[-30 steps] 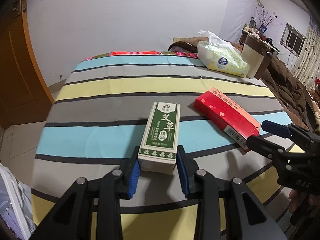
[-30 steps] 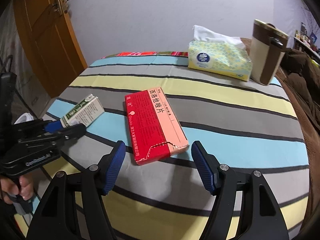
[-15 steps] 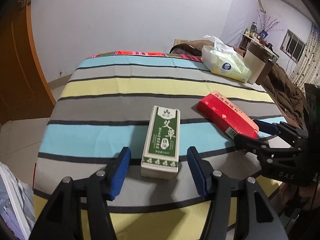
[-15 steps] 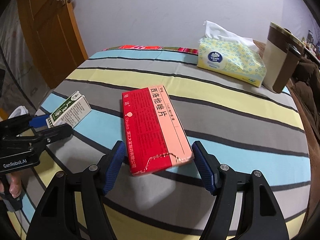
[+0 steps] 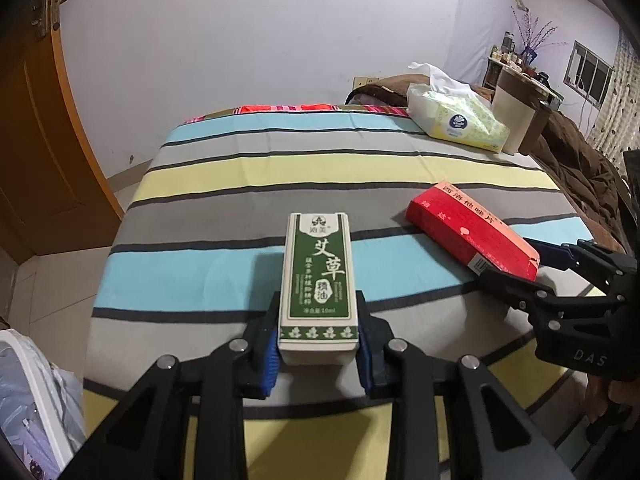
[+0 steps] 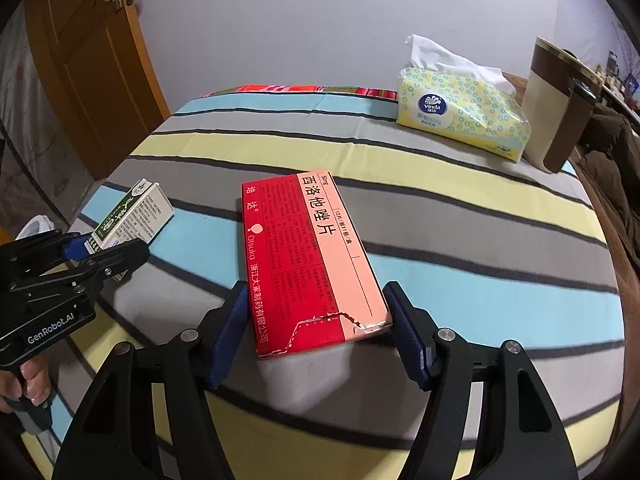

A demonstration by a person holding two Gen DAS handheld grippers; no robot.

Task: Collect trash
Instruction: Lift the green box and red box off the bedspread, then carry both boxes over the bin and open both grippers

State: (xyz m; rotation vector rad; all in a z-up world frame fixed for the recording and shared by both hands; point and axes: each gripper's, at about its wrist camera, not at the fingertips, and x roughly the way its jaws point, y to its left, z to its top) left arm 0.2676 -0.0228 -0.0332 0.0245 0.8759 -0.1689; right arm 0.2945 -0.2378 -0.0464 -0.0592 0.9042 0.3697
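My left claw (image 5: 318,344) is now squeezing the green box (image 5: 319,284), having been open around it just before. The box is pointing its long side away from me, near the bed's (image 5: 240,176) front edge. My right claw (image 6: 316,334) is sitting open around the red box (image 6: 308,256).

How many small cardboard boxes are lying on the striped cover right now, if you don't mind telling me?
2. The green-and-white box sits between the left gripper pads near the front edge; the red box lies right of it, between the right gripper fingers. The soft tissue pack isn't counted.
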